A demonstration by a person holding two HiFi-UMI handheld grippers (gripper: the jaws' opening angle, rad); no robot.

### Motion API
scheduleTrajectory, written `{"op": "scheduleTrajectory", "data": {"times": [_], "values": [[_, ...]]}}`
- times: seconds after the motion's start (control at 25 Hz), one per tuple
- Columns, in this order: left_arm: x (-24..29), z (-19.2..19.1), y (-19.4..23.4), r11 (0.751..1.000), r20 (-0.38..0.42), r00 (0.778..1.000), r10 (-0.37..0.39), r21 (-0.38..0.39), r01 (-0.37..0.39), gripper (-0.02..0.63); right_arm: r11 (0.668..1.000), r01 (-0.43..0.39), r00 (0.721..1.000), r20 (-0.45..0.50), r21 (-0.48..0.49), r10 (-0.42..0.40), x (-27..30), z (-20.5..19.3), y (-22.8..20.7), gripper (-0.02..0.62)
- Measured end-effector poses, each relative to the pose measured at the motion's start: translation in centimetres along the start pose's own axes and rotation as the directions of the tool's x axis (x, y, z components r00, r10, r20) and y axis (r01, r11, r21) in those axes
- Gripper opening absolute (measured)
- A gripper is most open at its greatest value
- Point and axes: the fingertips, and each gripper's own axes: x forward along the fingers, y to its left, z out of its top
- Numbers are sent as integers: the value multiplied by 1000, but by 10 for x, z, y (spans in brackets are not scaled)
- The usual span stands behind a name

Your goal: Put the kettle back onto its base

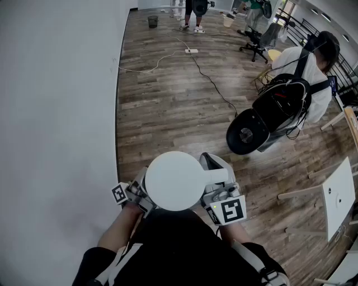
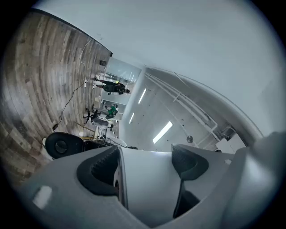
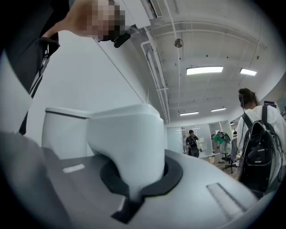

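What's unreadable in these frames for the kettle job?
- Base: in no view; in the head view the kettle and the person's torso cover what lies below.
- Left tool: head view, mostly under the kettle.
- Kettle's underside, fill level: head view shows only its top; both tool views too close.
- Far people: head view, too small for detail.

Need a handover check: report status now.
Right hand-held gripper shut on kettle handle. Left hand-held gripper wide around kettle, contact unclear. Kettle aloft, base unseen.
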Motion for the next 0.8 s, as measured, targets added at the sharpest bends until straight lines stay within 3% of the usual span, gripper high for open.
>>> {"op": "scheduleTrajectory", "data": {"times": [0.48, 0.8], "values": [[9, 0, 0, 1000, -25, 1000, -8, -18, 8, 380, 999, 25, 1000, 7, -42, -25, -3, 2, -7, 5], [30, -35, 12, 997, -110, 994, -16, -78, 7, 380, 994, 93, 996, 17, -64, -92, -38, 16, -26, 6]]}}
